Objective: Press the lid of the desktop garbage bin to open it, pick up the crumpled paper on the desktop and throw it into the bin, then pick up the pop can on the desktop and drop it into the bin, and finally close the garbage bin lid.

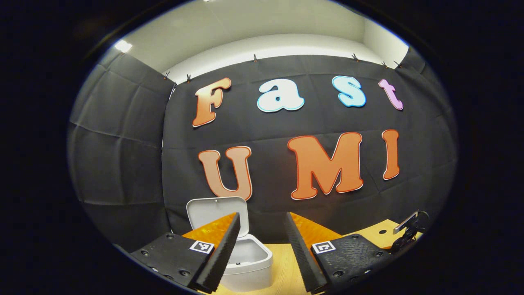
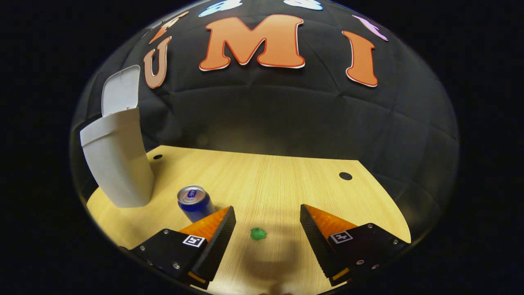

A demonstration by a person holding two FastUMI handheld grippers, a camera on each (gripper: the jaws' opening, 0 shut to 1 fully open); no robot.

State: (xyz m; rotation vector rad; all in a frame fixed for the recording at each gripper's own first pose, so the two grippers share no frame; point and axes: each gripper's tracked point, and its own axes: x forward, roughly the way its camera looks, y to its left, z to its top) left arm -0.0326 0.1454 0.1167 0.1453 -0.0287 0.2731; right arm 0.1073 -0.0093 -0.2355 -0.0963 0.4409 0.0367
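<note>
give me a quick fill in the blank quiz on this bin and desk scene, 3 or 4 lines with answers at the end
1. The lid of the white garbage bin stands ____.
2. The pop can stands upright on the wooden ____.
3. The small green crumpled paper lies ahead of the right gripper, between its two ____.
4. The left gripper holds nothing; its jaws are ____.

Missing words: open; desktop; fingers; open

the left gripper (image 1: 260,246) is held level, jaws spread apart with nothing between them. the right gripper (image 2: 266,237) tilts downward, jaws likewise spread wide and holding nothing.
</note>
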